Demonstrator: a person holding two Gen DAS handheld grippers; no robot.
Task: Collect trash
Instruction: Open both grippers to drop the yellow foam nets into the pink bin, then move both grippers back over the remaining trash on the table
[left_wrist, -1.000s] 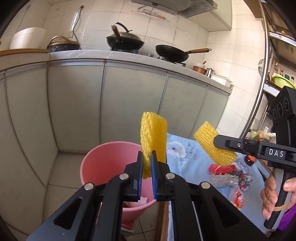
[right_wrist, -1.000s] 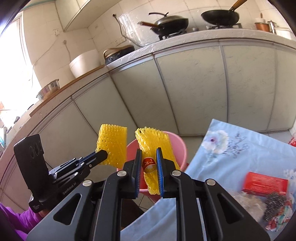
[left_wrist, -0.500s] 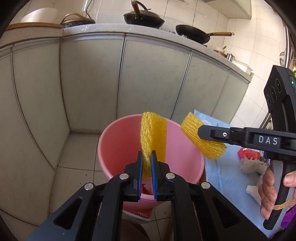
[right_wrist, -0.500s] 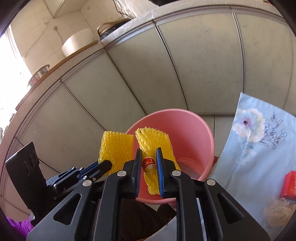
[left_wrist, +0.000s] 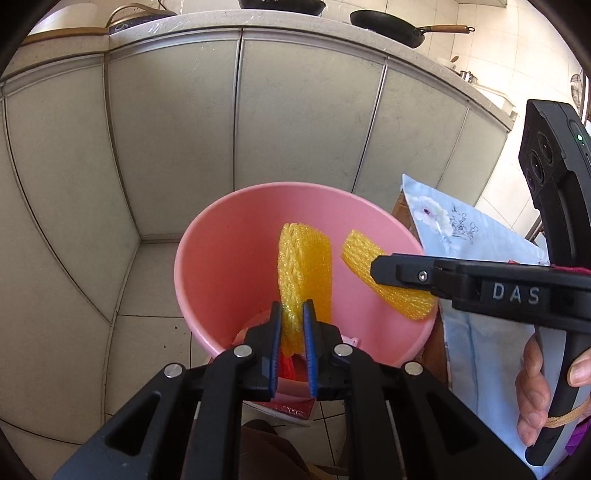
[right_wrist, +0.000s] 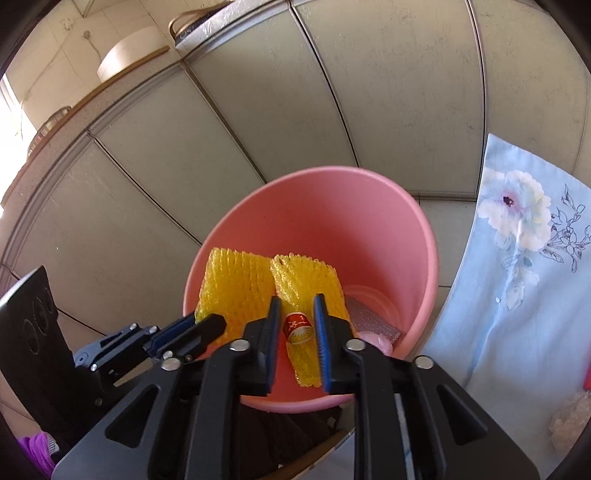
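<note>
My left claw (left_wrist: 292, 314) is clenched on a yellow foam net (left_wrist: 304, 266), which stands upright at the centre of the left wrist frame, over the mouth of the pink bucket (left_wrist: 207, 258). My right claw (right_wrist: 297, 317) grips a second net (right_wrist: 306, 280), this one with a red-and-white sticker (right_wrist: 297, 328) showing between the blue pads (right_wrist: 322, 332); it hangs low in the middle of the right wrist frame, also above the bucket's opening. In that view the first net sits just left of the second, the two close side by side. Down in the bucket, at lower right of its inside, lie a grey mesh scrap (right_wrist: 373, 321) and something pale pink (right_wrist: 373, 339). A floral blue cloth (right_wrist: 517, 266) runs down the right edge of the frame beside the bucket. Grey cabinet doors (left_wrist: 177, 122) fill the upper half, with a black pan (left_wrist: 391, 26) at top right
</note>
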